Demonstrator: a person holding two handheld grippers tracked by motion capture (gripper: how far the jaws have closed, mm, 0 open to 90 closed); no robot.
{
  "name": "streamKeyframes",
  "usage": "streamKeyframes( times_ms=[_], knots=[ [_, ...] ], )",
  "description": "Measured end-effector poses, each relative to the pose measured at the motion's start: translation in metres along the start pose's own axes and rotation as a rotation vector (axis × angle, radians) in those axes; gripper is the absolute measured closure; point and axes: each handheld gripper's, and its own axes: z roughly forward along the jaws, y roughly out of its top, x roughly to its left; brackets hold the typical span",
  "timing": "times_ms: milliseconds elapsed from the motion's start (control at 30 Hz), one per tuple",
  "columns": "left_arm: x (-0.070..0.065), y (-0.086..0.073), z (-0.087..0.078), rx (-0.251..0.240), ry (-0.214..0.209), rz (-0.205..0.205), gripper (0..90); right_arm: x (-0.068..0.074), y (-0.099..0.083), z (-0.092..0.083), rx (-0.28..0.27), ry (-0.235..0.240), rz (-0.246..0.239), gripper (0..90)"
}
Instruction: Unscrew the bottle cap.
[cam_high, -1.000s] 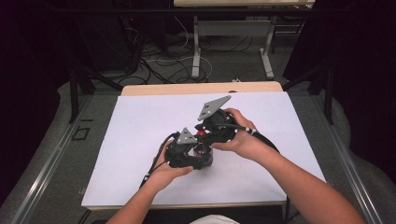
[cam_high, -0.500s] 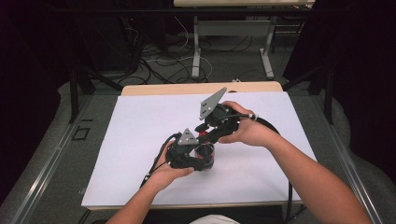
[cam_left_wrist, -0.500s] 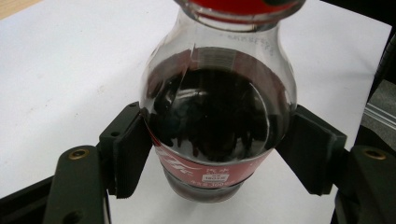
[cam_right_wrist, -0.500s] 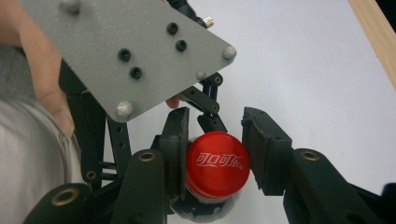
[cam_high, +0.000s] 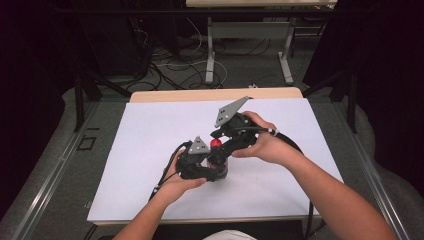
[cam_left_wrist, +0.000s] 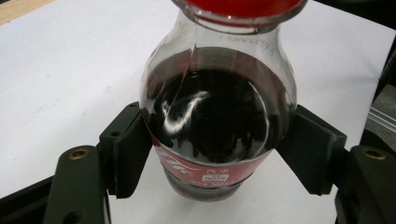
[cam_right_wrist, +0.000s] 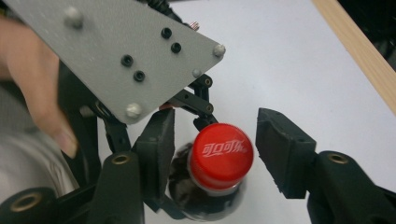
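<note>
The bench (cam_high: 150, 145), under a white sheet, carries a small cola bottle (cam_left_wrist: 217, 121) standing upright near its middle, just in front of the person. The left claw (cam_left_wrist: 217, 154) is clenched on the bottle's dark belly, its pads pressing the label band from both sides. The right claw (cam_right_wrist: 212, 158) straddles the red cap (cam_right_wrist: 220, 156) from above; its jaws have just been opening, and they now stand released, the cap between them with a clear gap to the far pad. The left claw's grey plate (cam_right_wrist: 116, 51) sits close behind the cap.
</note>
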Motion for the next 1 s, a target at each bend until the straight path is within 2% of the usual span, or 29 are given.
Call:
streamKeyframes(
  times_ms=[67, 167, 200, 267, 400, 533, 633, 733, 800, 900, 933, 1000],
  knots=[
    [0.001, 0.000, 0.000, -0.003, 0.005, 0.003, 30.6, 0.006, -0.002, -0.001, -0.002, -0.041, 0.041, 47.0],
    [0.001, 0.000, 0.000, -0.003, 0.008, 0.001, 30.5, 0.011, -0.003, -0.001, 0.000, -0.090, 0.071, 49.1],
    [0.001, 0.000, 0.000, -0.004, 0.009, 0.001, 30.6, 0.012, -0.004, 0.000, 0.003, -0.109, 0.068, 50.3],
    [0.000, 0.000, 0.000, -0.007, 0.008, 0.002, 30.5, 0.014, -0.004, 0.003, -0.001, -0.105, 0.082, 50.5],
    [0.001, 0.000, 0.000, -0.008, 0.006, 0.000, 30.6, 0.014, -0.002, 0.007, -0.011, -0.115, 0.071, 52.2],
    [0.000, 0.001, -0.001, 0.013, -0.007, 0.011, 30.5, 0.013, -0.001, 0.011, 0.004, -0.096, 0.047, 54.6],
    [-0.002, 0.001, 0.001, -0.004, -0.001, 0.009, 30.6, 0.012, 0.001, 0.012, 0.019, -0.103, 0.028, 60.5],
    [-0.002, 0.001, 0.001, -0.004, 0.000, 0.010, 30.5, 0.008, 0.002, 0.012, 0.027, -0.084, 0.023, 60.9],
    [-0.001, 0.001, 0.000, 0.006, 0.002, 0.025, 30.6, 0.004, 0.003, 0.012, 0.035, -0.044, -0.014, 61.1],
    [-0.002, 0.001, 0.001, 0.000, -0.004, 0.019, 30.6, -0.004, 0.005, 0.010, 0.054, 0.033, -0.056, 61.3],
    [-0.002, 0.001, 0.001, 0.000, -0.006, 0.022, 30.6, -0.007, 0.006, 0.009, 0.064, 0.062, -0.052, 61.3],
    [-0.004, 0.001, 0.002, -0.002, -0.009, 0.019, 30.6, -0.011, 0.007, 0.009, 0.075, 0.103, -0.089, 61.4]
  ],
)
